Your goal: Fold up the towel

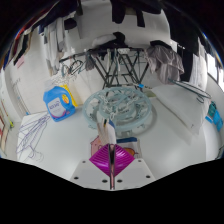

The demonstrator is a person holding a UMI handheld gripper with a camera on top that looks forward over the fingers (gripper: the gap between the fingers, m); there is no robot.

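Both fingers [112, 160] of the gripper [112, 165] press together on a corner of the towel [118, 108] — heaped just ahead on the table [180, 140] — so carry it across low, keeping edges aligned.

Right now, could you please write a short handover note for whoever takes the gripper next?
Gripper: its pink-padded fingers are close together, pinching an edge of the towel; nothing else held.
Towel: pale, bunched in a loose heap on the white table, just ahead of the fingers, with the near edge lifted where they grip it.
Nearby: a blue bottle stands to one side of the towel; a black stand rises beyond it.
Done: towel edge gripped.
Left: spread the towel flat and fold it; no neat fold shows yet.
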